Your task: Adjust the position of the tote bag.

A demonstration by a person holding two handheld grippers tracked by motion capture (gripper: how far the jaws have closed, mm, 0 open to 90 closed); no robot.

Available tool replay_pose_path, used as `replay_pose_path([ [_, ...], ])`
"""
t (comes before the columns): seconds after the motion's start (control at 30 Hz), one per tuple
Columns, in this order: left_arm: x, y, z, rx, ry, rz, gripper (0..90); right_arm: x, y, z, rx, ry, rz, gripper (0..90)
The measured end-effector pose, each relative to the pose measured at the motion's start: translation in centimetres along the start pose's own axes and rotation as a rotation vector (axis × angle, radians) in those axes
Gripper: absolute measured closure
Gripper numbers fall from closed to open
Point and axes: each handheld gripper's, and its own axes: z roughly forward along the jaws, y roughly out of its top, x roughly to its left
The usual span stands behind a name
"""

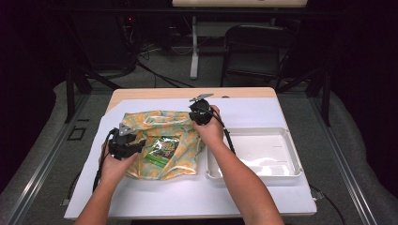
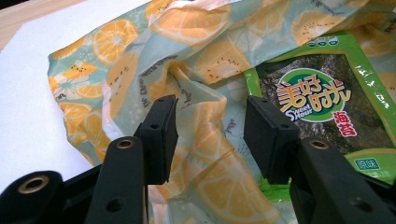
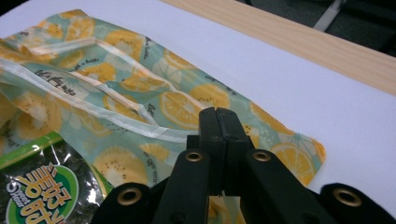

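Observation:
A thin plastic bag [image 1: 180, 143] [image 2: 187, 46] [image 3: 140, 84] printed with orange and lemon slices lies crumpled on the white sheet. A green seaweed snack packet [image 1: 162, 150] [image 2: 322, 102] [image 3: 42, 186] lies at its mouth. My left gripper [image 1: 133, 147] [image 2: 210, 135] is at the bag's left edge, its jaws open astride a raised fold without pressing it. My right gripper [image 1: 199, 112] [image 3: 219, 116] is at the bag's far right corner. Its jaws are pressed together where the bag's clear rim strip [image 3: 116, 119] runs in, and they seem to pinch the film.
An empty white tray [image 1: 291, 159] stands to the right of the bag, close to my right forearm. The white sheet [image 1: 263, 110] covers most of the wooden table [image 1: 187, 93]. A dark chair [image 1: 256, 47] and a table leg stand beyond the far edge.

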Motion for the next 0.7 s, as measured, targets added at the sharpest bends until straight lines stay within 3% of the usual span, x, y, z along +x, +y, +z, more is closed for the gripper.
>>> replay_pose_path([
  [0.3, 0.3, -0.2, 0.2, 0.004, 0.010, -0.011, 54.1, -0.7, -0.7, 1.1, 0.062, -0.044, 0.006, 90.0],
  [0.7, 0.6, -0.5, 0.9, 0.029, 0.023, -0.012, 55.3, -1.3, -1.3, 1.9, 0.113, -0.064, 0.024, 90.0],
])
